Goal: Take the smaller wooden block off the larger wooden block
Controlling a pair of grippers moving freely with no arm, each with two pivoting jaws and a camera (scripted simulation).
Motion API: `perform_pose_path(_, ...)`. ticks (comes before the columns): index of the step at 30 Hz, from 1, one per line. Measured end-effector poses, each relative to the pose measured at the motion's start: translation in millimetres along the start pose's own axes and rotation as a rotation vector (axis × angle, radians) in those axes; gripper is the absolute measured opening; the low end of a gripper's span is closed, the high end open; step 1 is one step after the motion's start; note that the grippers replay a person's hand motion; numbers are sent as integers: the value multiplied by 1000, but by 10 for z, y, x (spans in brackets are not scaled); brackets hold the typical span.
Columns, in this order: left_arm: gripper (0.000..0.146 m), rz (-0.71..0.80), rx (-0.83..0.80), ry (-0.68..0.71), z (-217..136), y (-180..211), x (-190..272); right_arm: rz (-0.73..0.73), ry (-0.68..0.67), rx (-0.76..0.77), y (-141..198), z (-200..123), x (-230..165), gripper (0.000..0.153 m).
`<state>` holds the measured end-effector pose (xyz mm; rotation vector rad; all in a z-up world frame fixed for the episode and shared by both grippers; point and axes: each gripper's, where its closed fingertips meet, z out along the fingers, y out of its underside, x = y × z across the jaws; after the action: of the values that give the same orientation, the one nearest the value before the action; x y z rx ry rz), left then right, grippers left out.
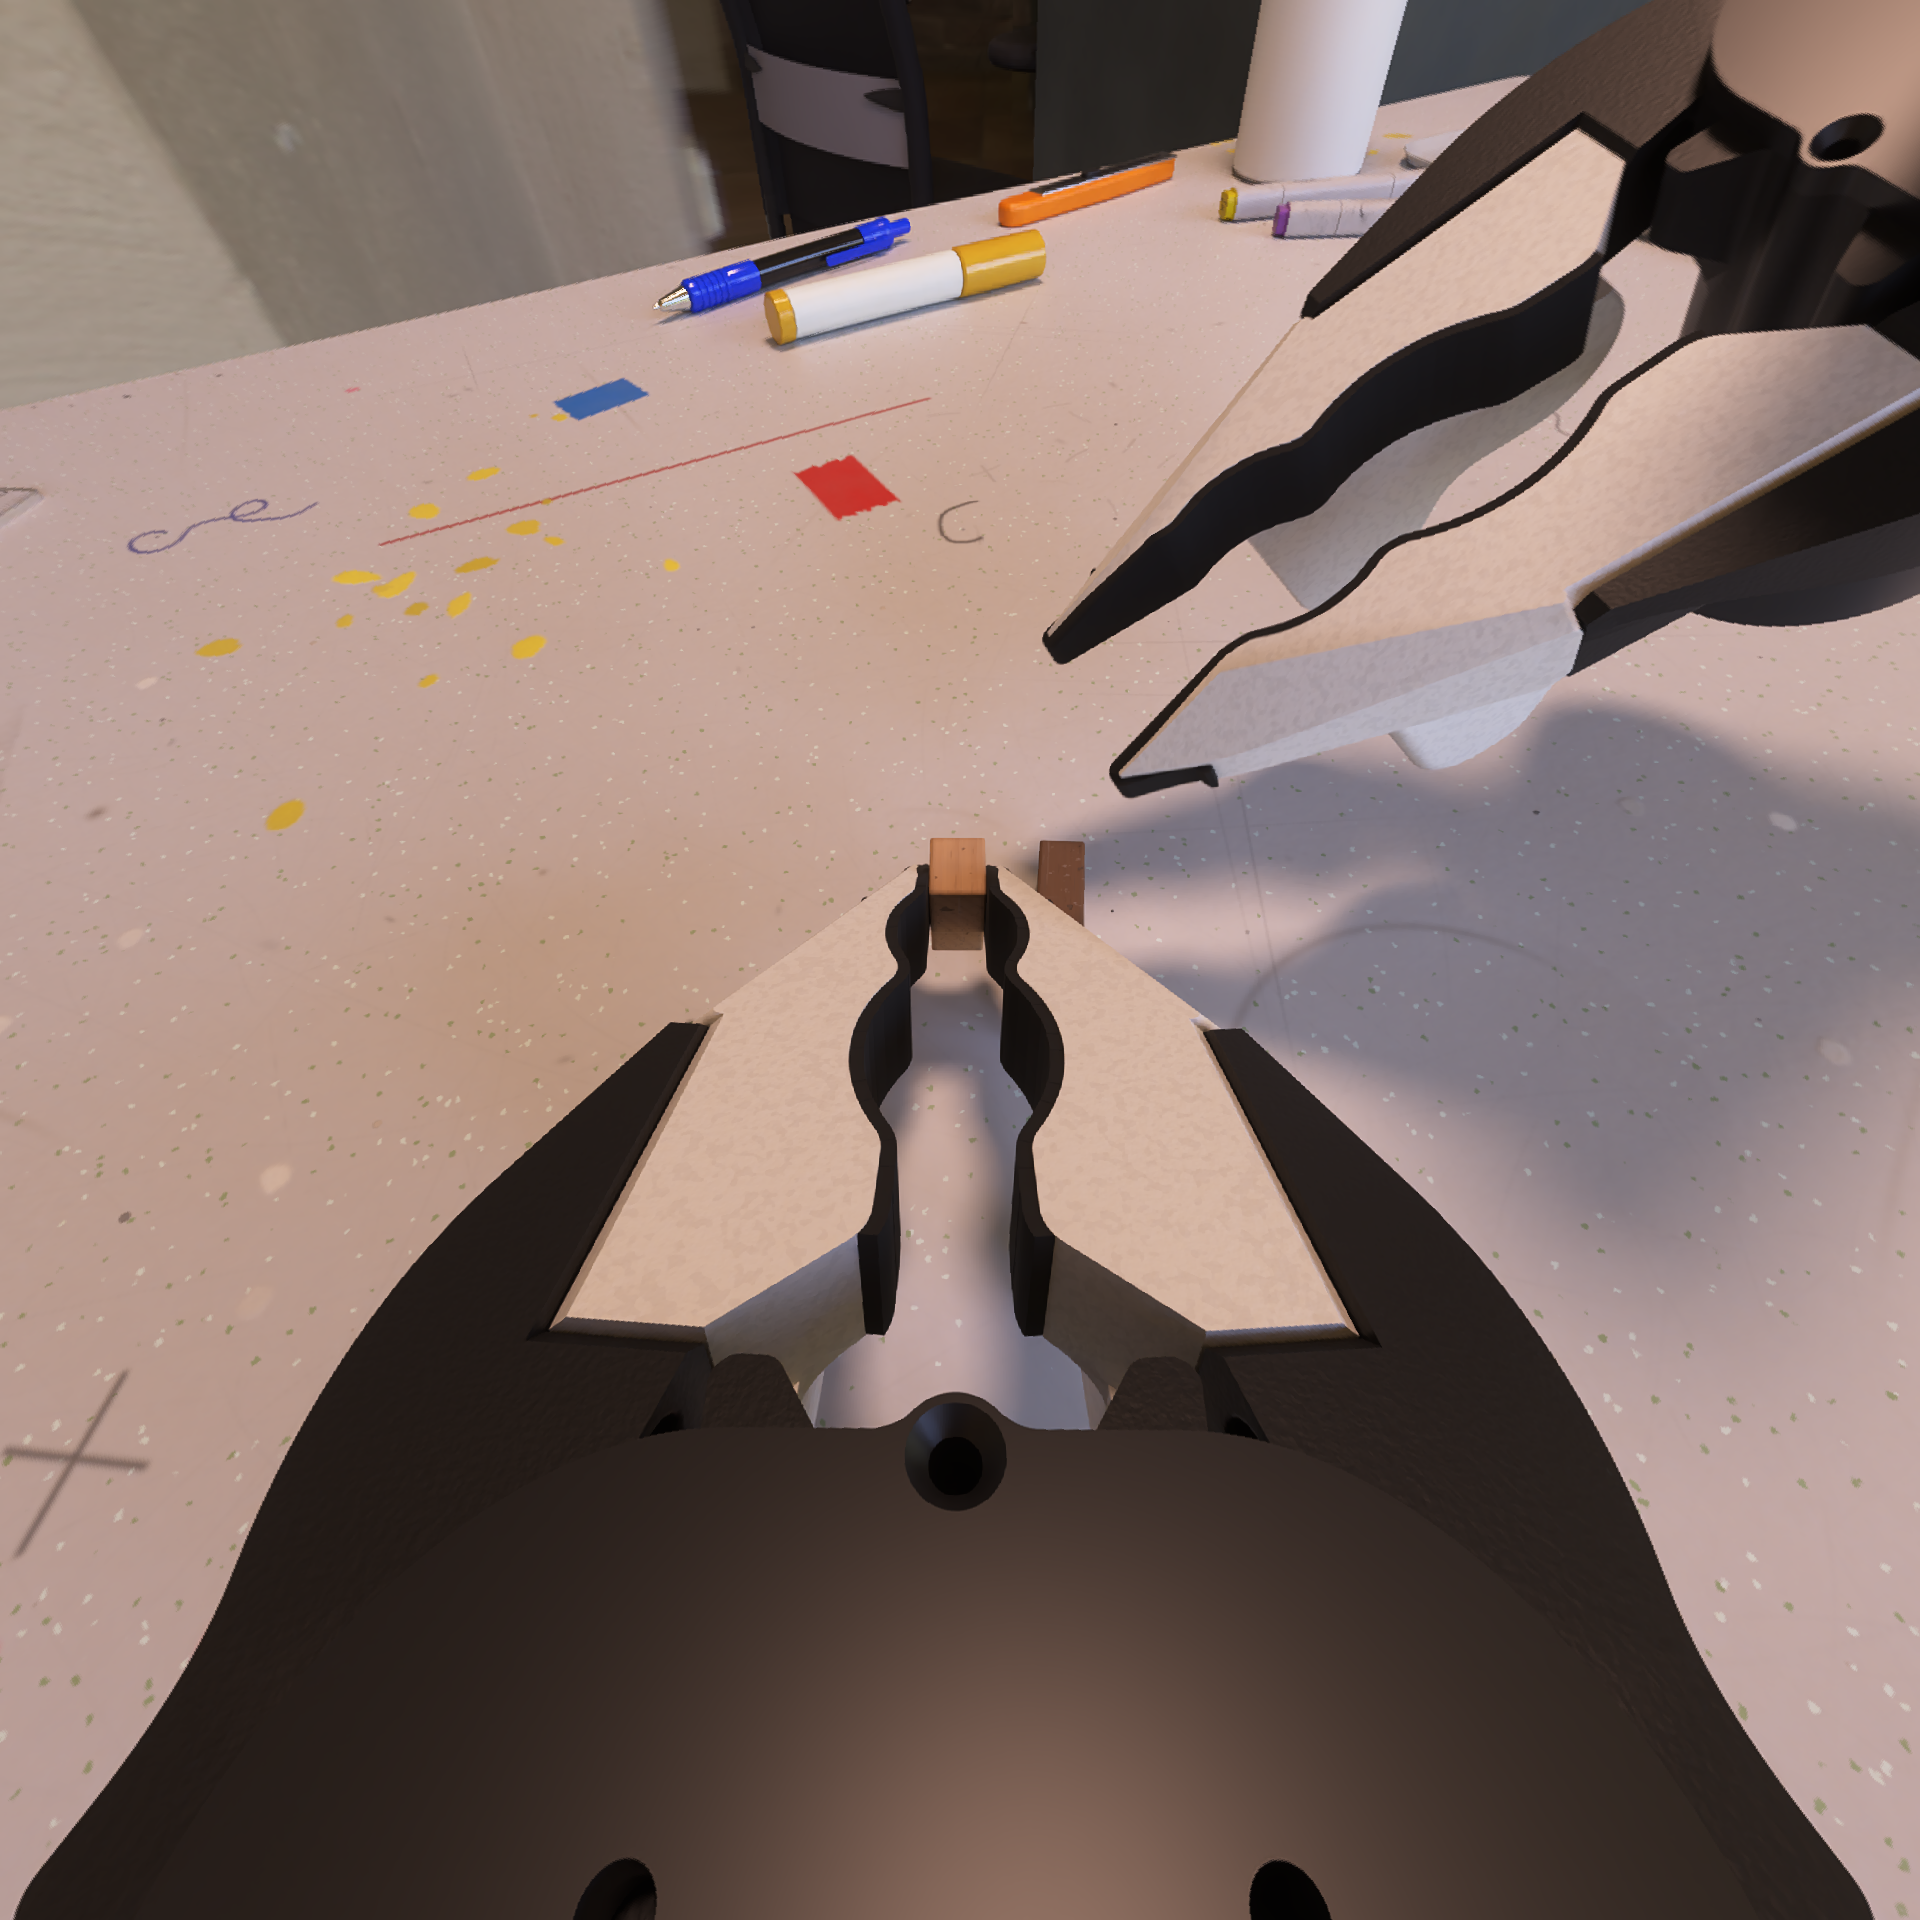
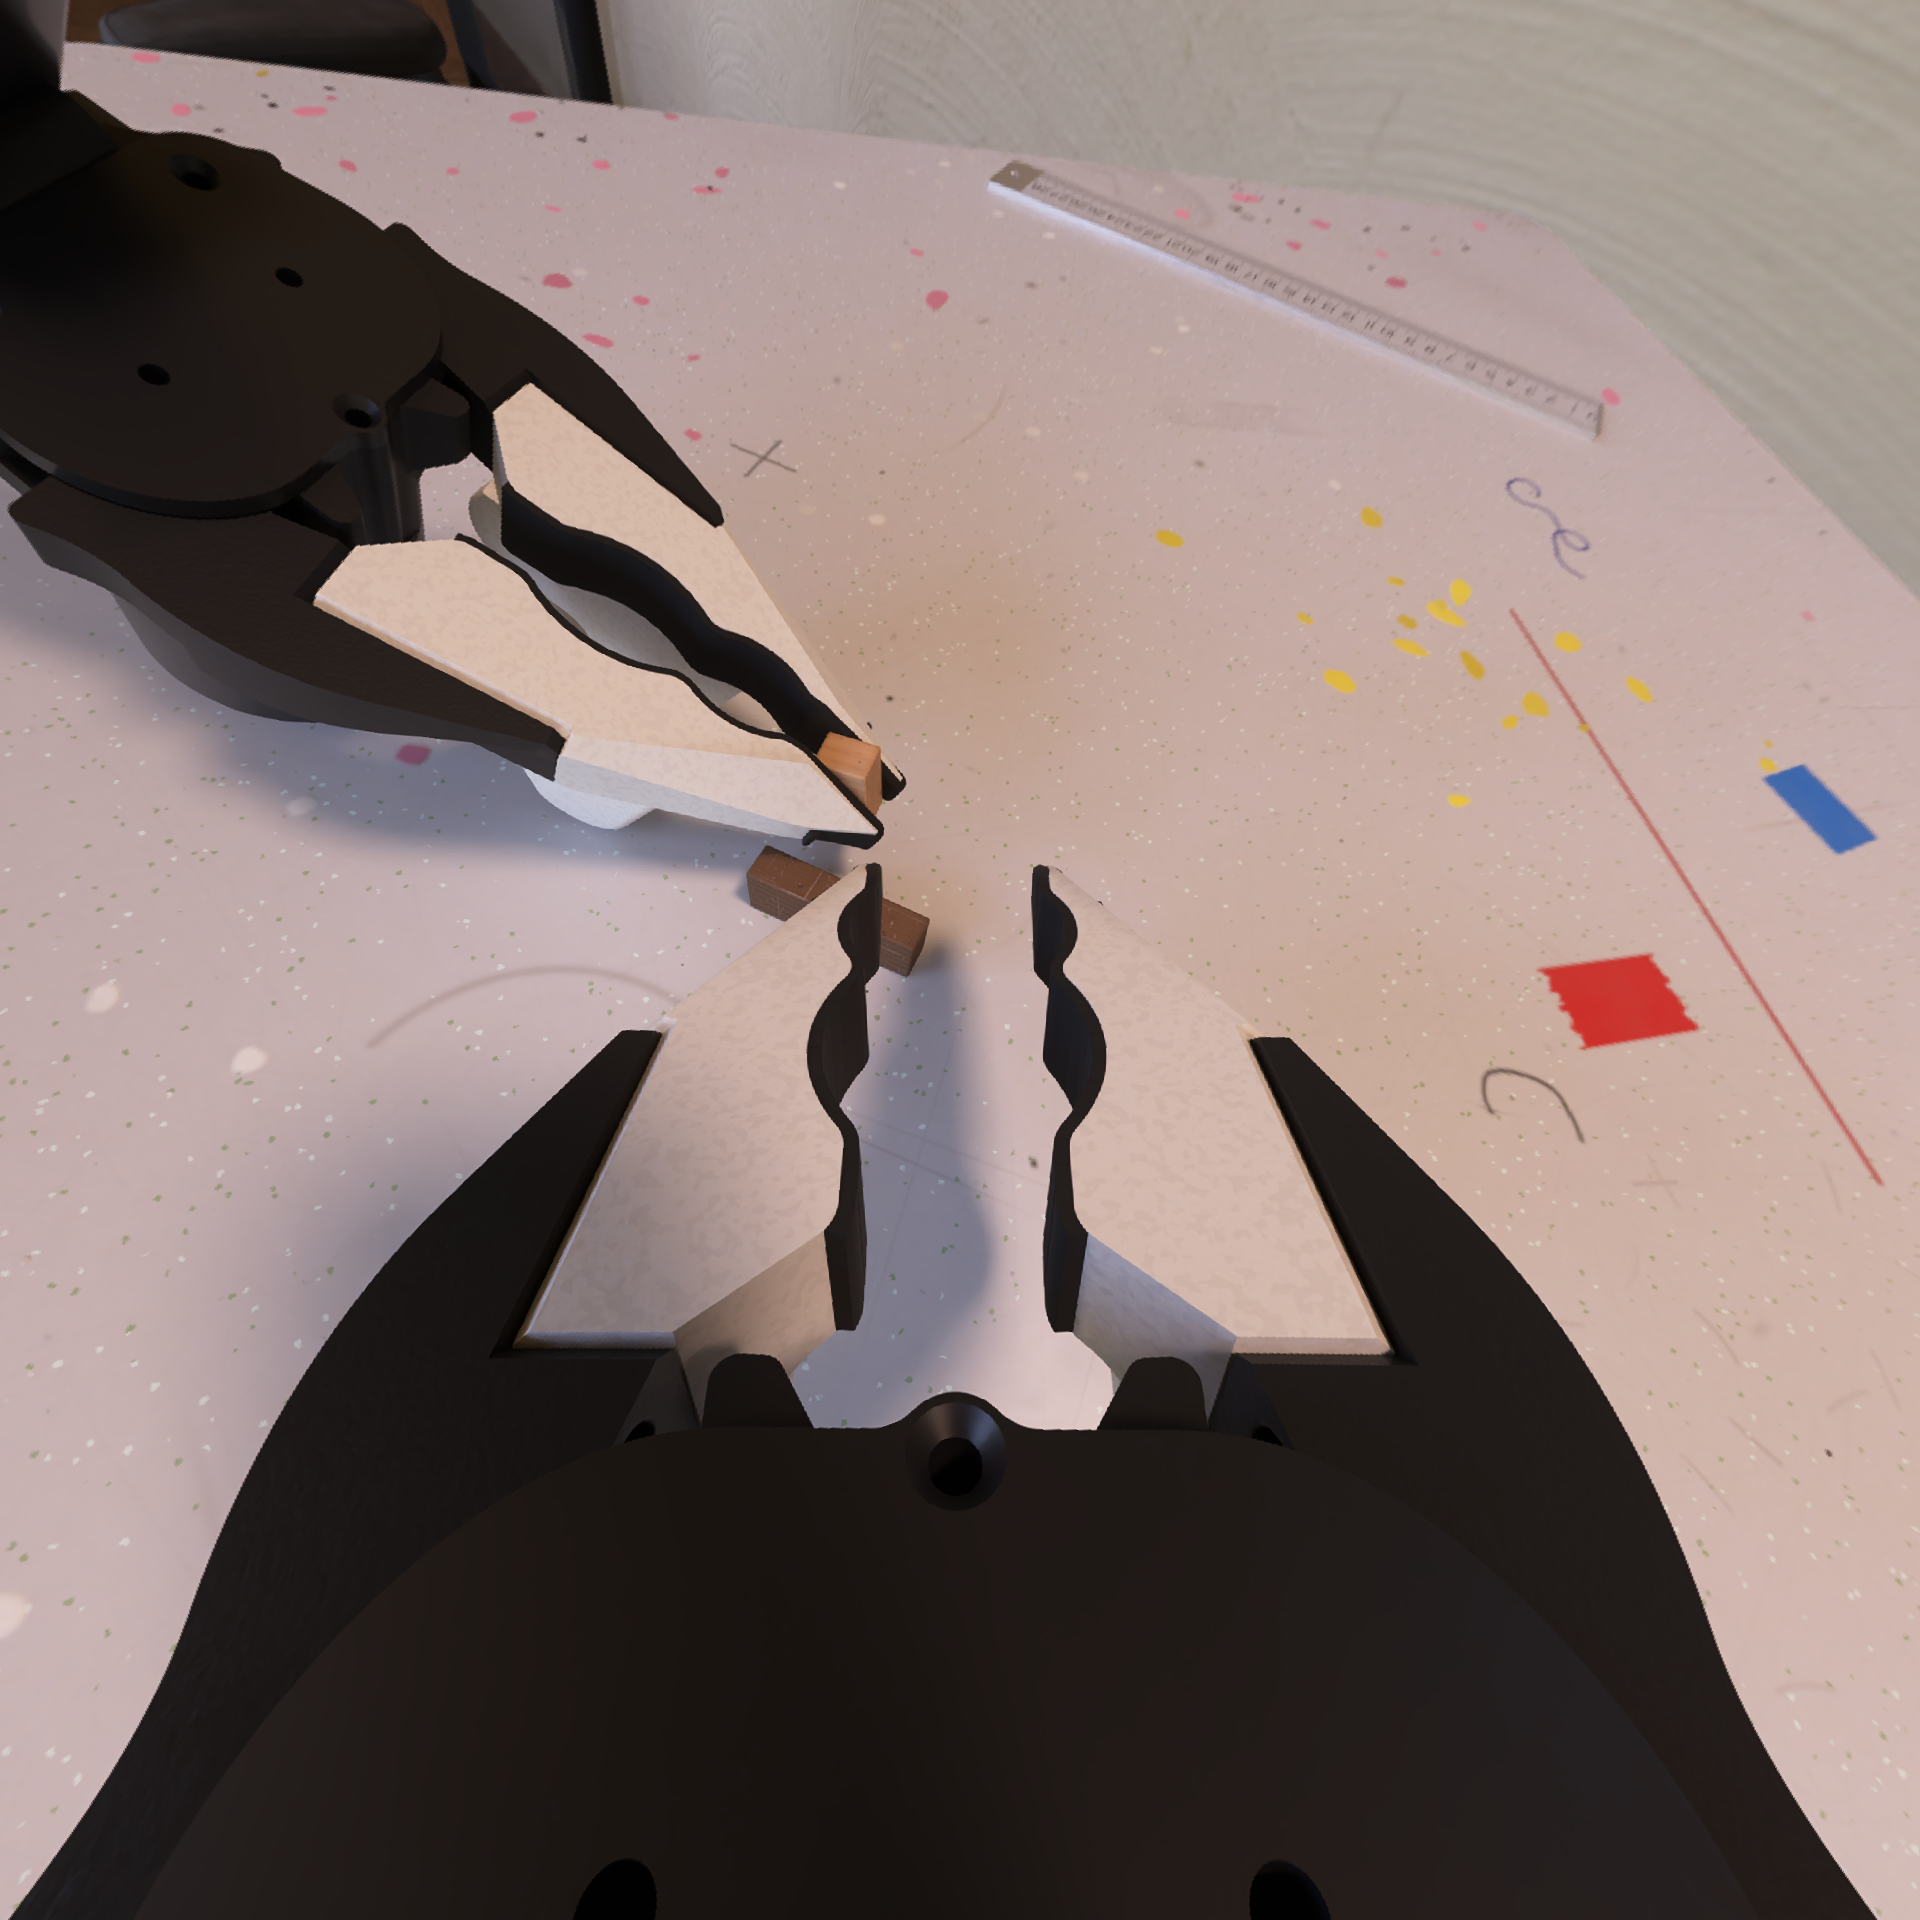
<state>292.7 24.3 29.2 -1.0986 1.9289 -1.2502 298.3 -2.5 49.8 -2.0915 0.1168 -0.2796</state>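
The smaller, light wooden block (image 1: 956, 868) is clamped between the tips of my left gripper (image 1: 956, 883). It also shows in the right wrist view (image 2: 854, 762), held a little above the table (image 1: 312, 935). The larger, dark brown block (image 2: 784, 883) lies flat on the table just below and beside it, with a gap between the two. In the left wrist view one end of the dark block (image 1: 1062, 881) shows right of my left fingers. My right gripper (image 2: 956, 883) is open and empty; its left finger (image 2: 727, 1091) covers the middle of the dark block. The right gripper also shows in the left wrist view (image 1: 1091, 712).
A blue pen (image 1: 790, 265), a white and yellow marker (image 1: 904, 286), an orange cutter (image 1: 1086, 192), two more markers (image 1: 1320, 203) and a white cylinder (image 1: 1314, 83) lie at one table edge. A ruler (image 2: 1299, 296) lies at another. Red (image 2: 1616, 1000) and blue (image 2: 1818, 808) tape patches mark the top.
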Motion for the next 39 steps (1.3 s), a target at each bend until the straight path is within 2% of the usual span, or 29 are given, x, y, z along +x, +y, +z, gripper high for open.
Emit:
perform_pose_path(7, 9, -13, 14, 0, 12, -17, 0, -8, 21, -6, -23, 32, 74, 33)
perform_pose_path(11, 9, -39, 25, 7, 26, -22, 7, -33, 39, -3, -49, -6, 144, 42)
perform_pose_path(16, 9, -54, 38, 14, 23, -30, -2, -21, -36, 4, -107, 3, 165, 53)
perform_pose_path(20, 9, -38, 72, 32, -65, -73, 20, 4, -68, -22, -212, 36, 313, 51)
perform_pose_path(25, 9, 30, 135, -30, -295, -202, -112, -44, -225, -196, -142, 242, 310, 49)
perform_pose_path(30, 9, 17, 97, -20, -258, -127, -154, -41, -327, -234, -169, 303, 283, 30)
perform_pose_path(33, 9, 14, 95, -15, -235, -114, -169, -16, -286, -200, -176, 222, 343, 26)
perform_pose_path(39, 9, -5, 100, -2, -204, -121, -187, 153, -233, -35, -63, -108, 429, 26)
